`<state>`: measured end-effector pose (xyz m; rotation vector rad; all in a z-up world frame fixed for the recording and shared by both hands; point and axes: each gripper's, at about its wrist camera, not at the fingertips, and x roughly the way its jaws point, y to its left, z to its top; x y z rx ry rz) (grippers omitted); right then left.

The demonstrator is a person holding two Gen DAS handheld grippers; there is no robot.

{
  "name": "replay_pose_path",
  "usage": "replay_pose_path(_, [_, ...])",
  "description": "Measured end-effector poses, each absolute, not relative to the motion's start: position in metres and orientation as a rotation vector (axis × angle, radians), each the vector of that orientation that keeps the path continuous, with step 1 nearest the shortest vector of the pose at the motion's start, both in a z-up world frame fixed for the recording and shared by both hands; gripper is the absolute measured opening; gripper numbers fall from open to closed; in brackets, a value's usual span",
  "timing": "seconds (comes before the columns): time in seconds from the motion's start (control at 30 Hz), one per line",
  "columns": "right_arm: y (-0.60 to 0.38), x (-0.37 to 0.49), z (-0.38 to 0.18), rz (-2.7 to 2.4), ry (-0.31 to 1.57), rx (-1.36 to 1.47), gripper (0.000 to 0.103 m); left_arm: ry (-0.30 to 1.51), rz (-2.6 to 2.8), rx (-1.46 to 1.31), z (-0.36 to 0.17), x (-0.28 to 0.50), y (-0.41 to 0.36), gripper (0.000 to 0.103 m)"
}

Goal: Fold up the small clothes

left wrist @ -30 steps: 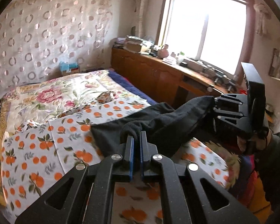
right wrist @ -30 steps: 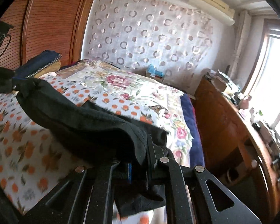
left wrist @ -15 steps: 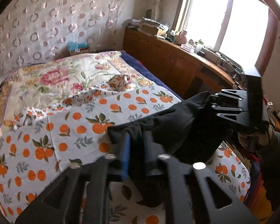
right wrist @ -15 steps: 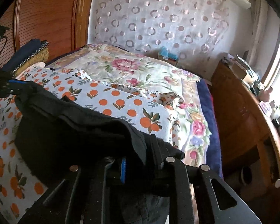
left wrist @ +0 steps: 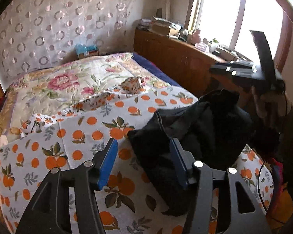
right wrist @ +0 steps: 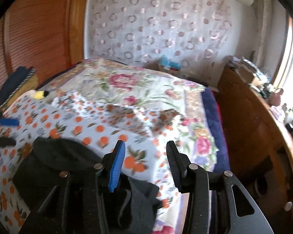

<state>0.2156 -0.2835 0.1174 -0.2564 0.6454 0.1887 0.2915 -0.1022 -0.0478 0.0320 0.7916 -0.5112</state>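
Bed fills both views: orange-print sheet in the lower left and centre, floral quilt behind it, blue blanket edge on the right side. Circle-patterned curtain across the upper left, wooden cabinet with clutter upper right, bright window above it. Right-wrist view adds a slatted wooden door upper left. Left gripper at bottom centre: jaws wide apart, nothing clamped; its right finger overlaps the black garment's near edge, contact unclear. Black garment lies crumpled on the sheet, centre-right in the left-wrist view, lower left in the right-wrist view. Right gripper also spread wide and empty, raised above the garment at right of the left-wrist view; garment bunched under and left of its fingers. Small folded patterned cloth sits mid-bed, well apart from the garment. Yellow item at left edge, blurred.
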Motion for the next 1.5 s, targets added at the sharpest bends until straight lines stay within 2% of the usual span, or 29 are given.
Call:
replay_pose_path(0.37, [-0.309,0.159,0.093,0.249,0.729,-0.15,0.045,0.843,-0.526,0.11,-0.073,0.322,-0.129,0.056])
replay_pose_path(0.67, [-0.336,0.165,0.09,0.277,0.767,-0.053,0.045,0.841,-0.382,0.06,-0.083,0.358,-0.107,0.056])
replay_pose_path(0.73, [-0.338,0.17,0.091,0.298,0.761,-0.033,0.023,0.848,-0.388,0.047,-0.084,0.357,-0.105,0.056])
replay_pose_path(0.77, [-0.338,0.172,0.089,0.295,0.757,-0.032,0.007,0.845,-0.386,0.051,-0.083,0.355,-0.104,0.056])
replay_pose_path(1.03, [-0.364,0.164,0.101,0.108,0.676,0.004,0.008,0.838,-0.46,0.04,-0.074,0.327,-0.107,0.056])
replay_pose_path(1.07, [-0.364,0.161,0.102,0.1,0.678,-0.007,0.014,0.844,-0.471,0.039,-0.075,0.325,-0.109,0.056])
replay_pose_path(1.13, [-0.362,0.154,0.102,0.097,0.684,-0.015,0.035,0.854,-0.479,0.042,-0.078,0.324,-0.111,0.056])
replay_pose_path(1.17, [-0.36,0.15,0.102,0.104,0.687,-0.012,0.059,0.86,-0.481,0.044,-0.08,0.325,-0.113,0.056])
replay_pose_path(1.2, [-0.358,0.146,0.102,0.114,0.687,-0.002,0.072,0.867,-0.484,0.045,-0.082,0.326,-0.114,0.056])
replay_pose_path(1.3, [-0.352,0.144,0.097,0.135,0.708,0.016,0.078,0.892,-0.497,0.037,-0.088,0.329,-0.118,0.056])
replay_pose_path(1.5, [-0.346,0.164,0.067,0.163,0.822,0.036,0.08,0.936,-0.529,0.048,-0.099,0.333,-0.126,0.057])
